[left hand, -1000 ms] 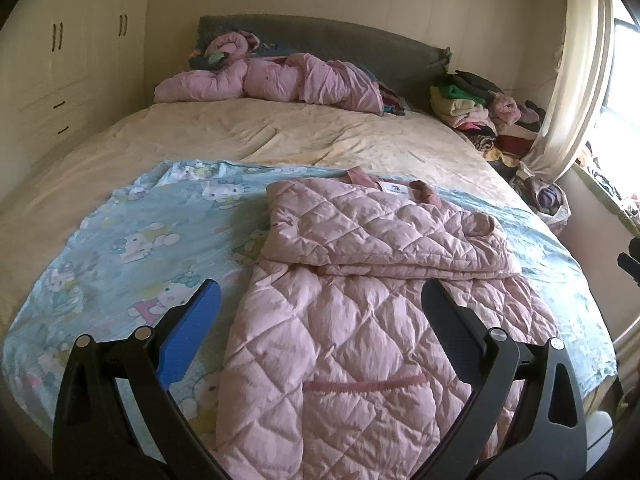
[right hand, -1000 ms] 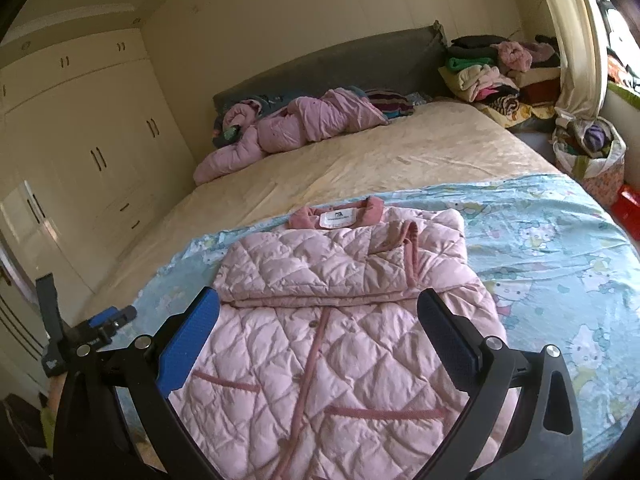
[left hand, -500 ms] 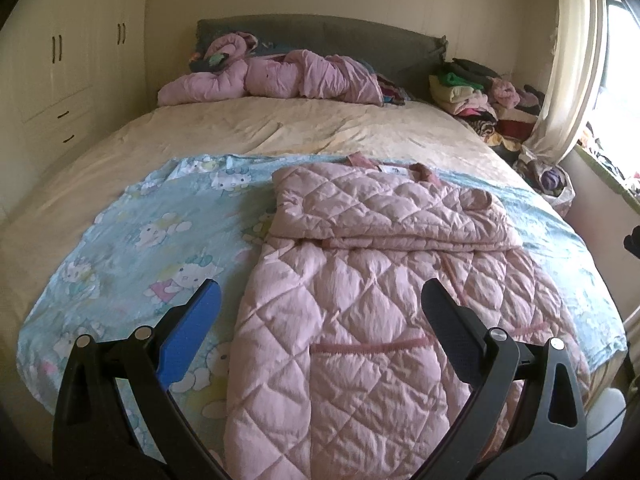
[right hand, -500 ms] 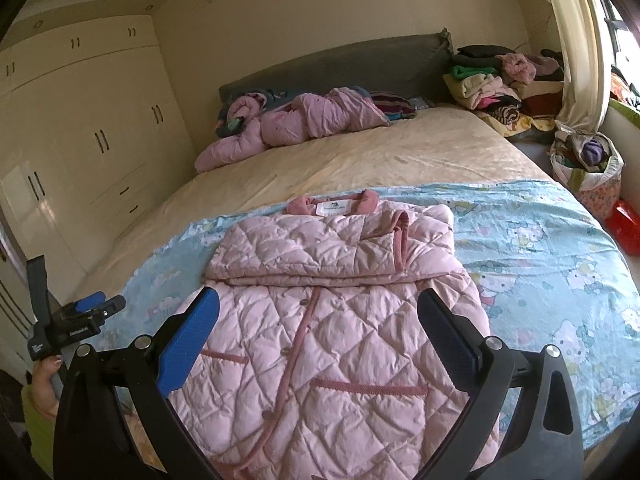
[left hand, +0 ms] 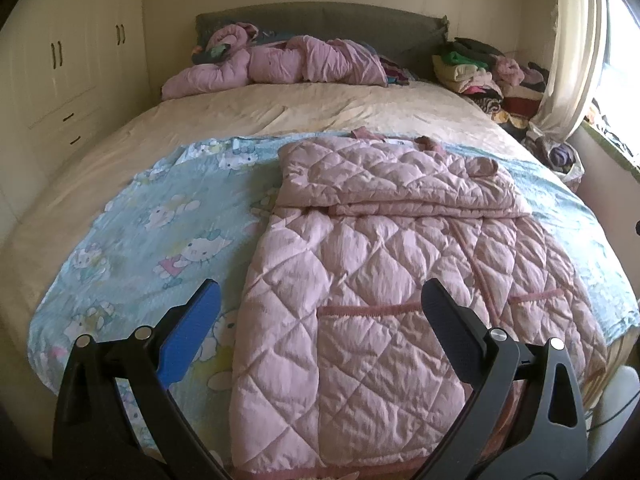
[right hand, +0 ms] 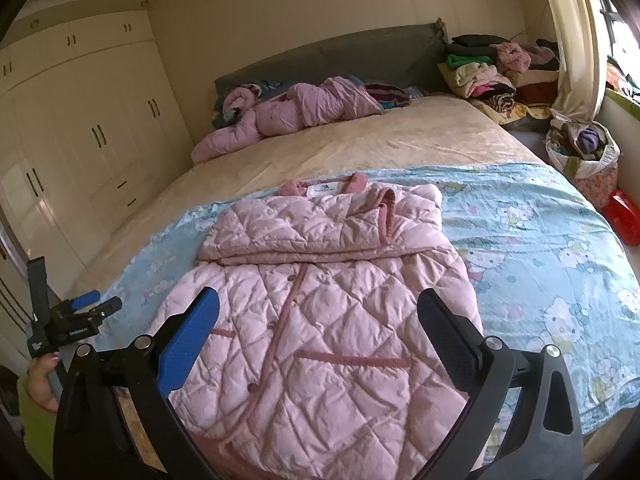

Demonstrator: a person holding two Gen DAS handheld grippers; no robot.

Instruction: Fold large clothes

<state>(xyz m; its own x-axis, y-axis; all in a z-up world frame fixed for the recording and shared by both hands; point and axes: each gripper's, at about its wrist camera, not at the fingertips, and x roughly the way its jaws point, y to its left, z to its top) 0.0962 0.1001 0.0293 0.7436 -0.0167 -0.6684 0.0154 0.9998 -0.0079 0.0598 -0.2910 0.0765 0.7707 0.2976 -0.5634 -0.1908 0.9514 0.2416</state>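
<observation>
A pink quilted jacket (left hand: 384, 280) lies flat on a light blue cartoon-print sheet (left hand: 160, 232) at the foot of the bed, with both sleeves folded across its chest and its hem toward me. It also shows in the right wrist view (right hand: 320, 304). My left gripper (left hand: 320, 312) is open and empty, held above the jacket's lower left part. My right gripper (right hand: 318, 320) is open and empty, held above the jacket's lower middle. The left gripper also shows at the left edge of the right wrist view (right hand: 76, 316).
A crumpled pink garment (left hand: 280, 64) lies by the grey headboard (left hand: 320, 20). Piles of clothes (right hand: 496, 76) sit at the back right beside a curtain. A bag of clothes (right hand: 584, 152) and a red object (right hand: 622, 216) stand right of the bed. Wardrobes (right hand: 80, 128) line the left wall.
Both grippers have drawn back toward the foot of the bed, so the jacket's hem and pockets have come into fuller view. Both have stayed open and the jacket has not moved.
</observation>
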